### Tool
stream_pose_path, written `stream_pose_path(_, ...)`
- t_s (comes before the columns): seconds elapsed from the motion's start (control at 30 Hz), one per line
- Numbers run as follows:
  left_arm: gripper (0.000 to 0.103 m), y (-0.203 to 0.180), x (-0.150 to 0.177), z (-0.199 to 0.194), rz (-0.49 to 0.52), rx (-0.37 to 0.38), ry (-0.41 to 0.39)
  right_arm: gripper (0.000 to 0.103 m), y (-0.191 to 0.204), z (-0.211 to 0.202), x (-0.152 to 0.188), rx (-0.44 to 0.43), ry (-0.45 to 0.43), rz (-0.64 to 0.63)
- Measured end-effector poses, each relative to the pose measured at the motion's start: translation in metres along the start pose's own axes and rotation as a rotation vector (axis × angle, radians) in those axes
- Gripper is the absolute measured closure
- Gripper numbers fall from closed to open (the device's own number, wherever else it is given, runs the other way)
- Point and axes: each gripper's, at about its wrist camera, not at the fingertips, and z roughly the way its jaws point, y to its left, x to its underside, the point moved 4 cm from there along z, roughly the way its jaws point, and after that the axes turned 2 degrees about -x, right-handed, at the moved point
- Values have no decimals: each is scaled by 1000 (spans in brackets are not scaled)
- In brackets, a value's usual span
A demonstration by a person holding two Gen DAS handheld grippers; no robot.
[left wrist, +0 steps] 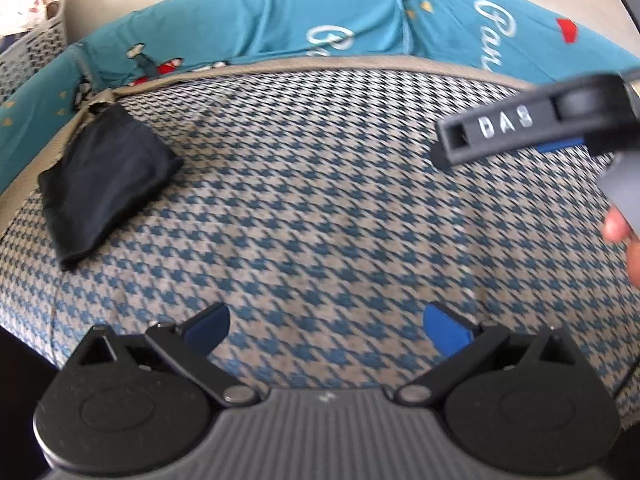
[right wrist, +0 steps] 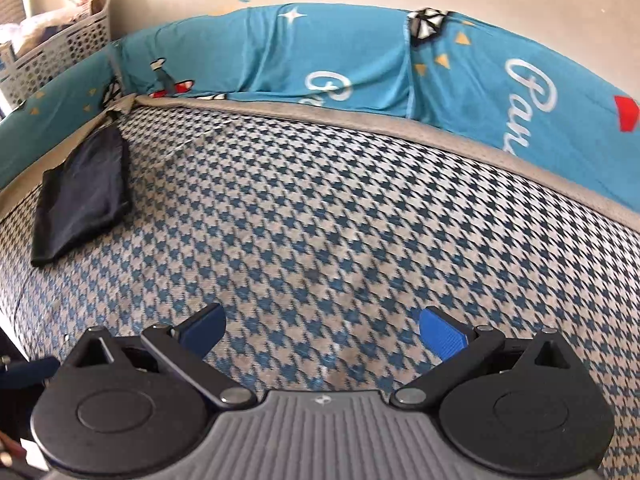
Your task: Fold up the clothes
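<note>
A folded black garment [left wrist: 106,182] lies at the far left corner of the houndstooth seat; the right wrist view shows the same garment [right wrist: 80,196] flat against the seat's beige border. My left gripper [left wrist: 326,330] hovers open over bare seat fabric, its blue pads wide apart and holding nothing. My right gripper [right wrist: 322,330] is also open above the seat with nothing between its fingers. In the left wrist view the side of the right gripper's body [left wrist: 520,124], marked DAS, reaches in from the right edge, held by a hand [left wrist: 620,232].
The blue-and-beige houndstooth seat [right wrist: 340,220] fills both views. Teal printed cushions [right wrist: 320,56] line its back and left side. A white perforated basket [right wrist: 56,52] holding items stands beyond the far left corner. A pale wall rises behind.
</note>
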Motion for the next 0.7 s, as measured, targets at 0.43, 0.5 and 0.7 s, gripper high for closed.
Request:
stream_pose_path(0.43, 0, -28, -6, 10, 80, 73, 16, 0, -60, -4, 6, 85, -11, 142)
stream_pose_path(0.5, 0, -31, -10, 12, 100, 81, 14, 0, -76, -3, 5, 113, -16, 176)
stream_pose_path(0.7, 0, -34, -29, 22, 155, 100, 10, 0, -130, 2, 7, 216, -19, 342)
